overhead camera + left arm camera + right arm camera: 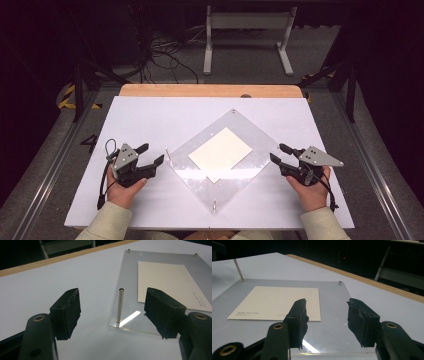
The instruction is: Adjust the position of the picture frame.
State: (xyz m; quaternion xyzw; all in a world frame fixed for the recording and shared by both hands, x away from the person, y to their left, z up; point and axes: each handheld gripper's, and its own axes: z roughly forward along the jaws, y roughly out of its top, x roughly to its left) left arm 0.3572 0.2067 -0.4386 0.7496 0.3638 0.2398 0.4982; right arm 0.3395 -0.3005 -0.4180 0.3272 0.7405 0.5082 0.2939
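Flanking the clear plate [220, 150] at frame centre, both grippers stand apart and empty, left gripper [150, 157] nearest the upright pin [120, 307], right gripper [278, 153] opposite.

cream card [220, 148] on clear plate [250, 170], white table [150, 115].

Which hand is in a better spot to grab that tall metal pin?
Probably the left. The left hand-held gripper is open and lined up with the tall metal pin at the clear plate's near corner. The right hand-held gripper sits across the plate.
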